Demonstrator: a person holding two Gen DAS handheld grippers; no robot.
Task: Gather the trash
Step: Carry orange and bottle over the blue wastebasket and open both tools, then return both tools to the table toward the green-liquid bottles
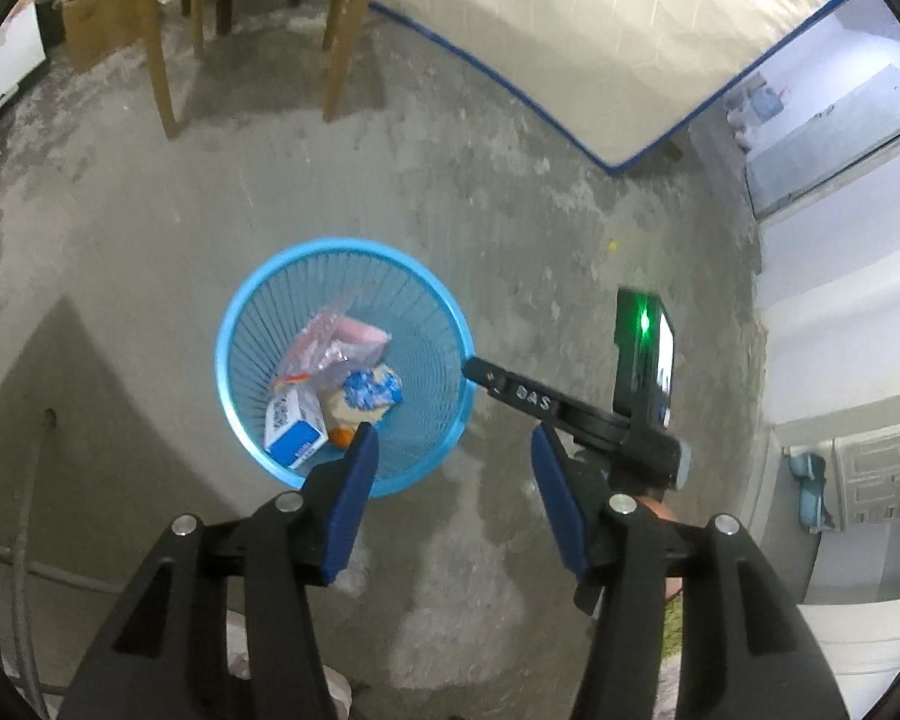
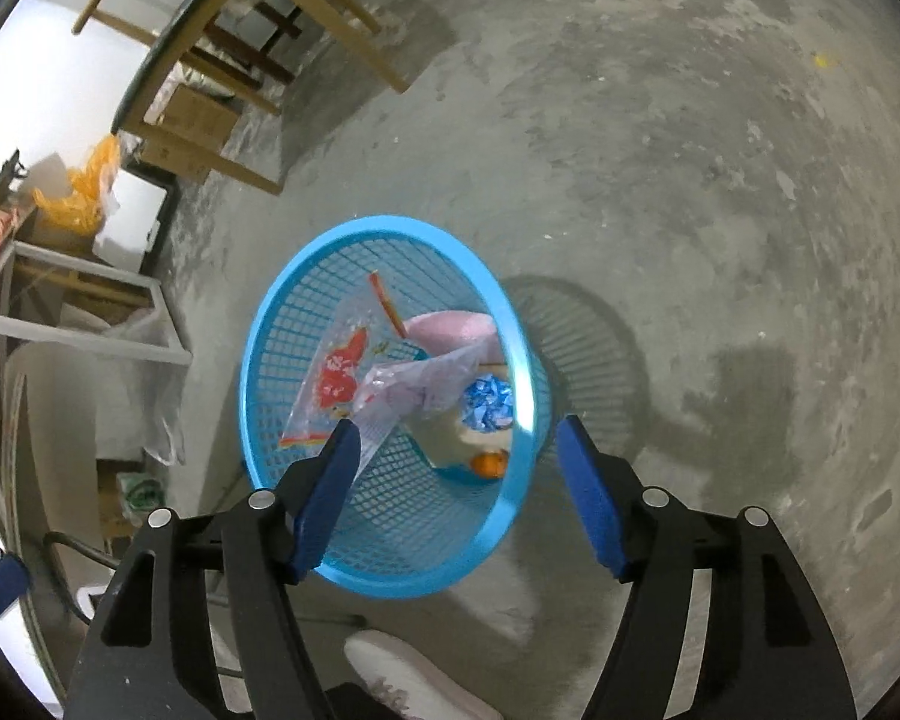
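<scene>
A round blue mesh basket (image 1: 342,247) stands on the concrete floor. In it lie a clear plastic bag (image 1: 324,348), a crumpled blue-and-white wrapper (image 1: 372,390), a blue-and-white carton (image 1: 294,432) and something small and orange (image 1: 343,438). My left gripper (image 1: 453,450) hangs open above the basket's near right edge, with nothing between its blue pads. The black frame of the right-hand tool (image 1: 576,417) reaches to the rim. In the right wrist view my right gripper (image 2: 457,429) is open over the basket (image 2: 390,227). The clear bag (image 2: 336,378) lies loose by its left fingertip.
A wooden table's legs (image 1: 162,60) stand beyond the basket, with cardboard boxes (image 2: 192,120) under it. A blue-edged mattress (image 1: 570,30) lies at the back right. A metal shelf frame (image 2: 90,342) is on the left. A white shoe (image 2: 402,672) is near the basket.
</scene>
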